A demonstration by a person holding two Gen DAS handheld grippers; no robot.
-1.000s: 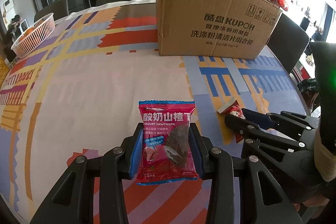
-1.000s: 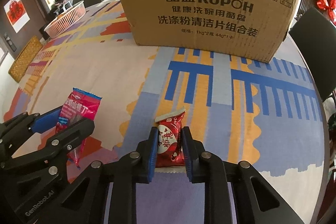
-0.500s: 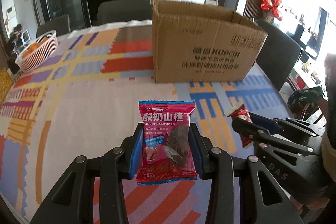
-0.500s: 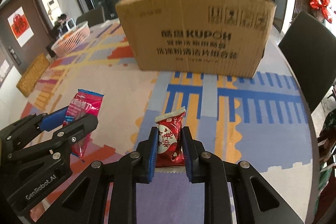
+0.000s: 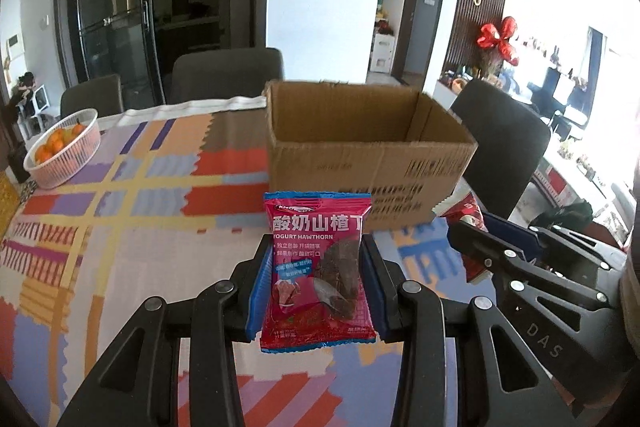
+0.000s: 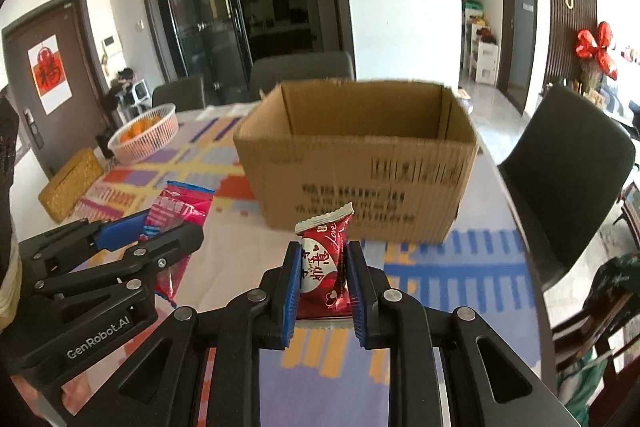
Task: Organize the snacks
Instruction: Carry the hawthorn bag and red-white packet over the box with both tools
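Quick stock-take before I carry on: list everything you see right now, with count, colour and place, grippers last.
yogurt hawthorn packet: one, pink-red with blue edges, upright between the left gripper's pads.
red candy packet: one, red and white, upright between the right gripper's pads.
cardboard box: one, brown, open-topped, on the table ahead of both grippers.
basket of oranges: one, pale pink, far left of the table.
tablecloth: one, multicoloured blocks, covering the table.
chairs: at least three, dark grey, around the table.
red bow: one, on the right wall.
left gripper: black, blue pads, shut on the hawthorn packet.
right gripper: black, blue pads, shut on the candy packet.
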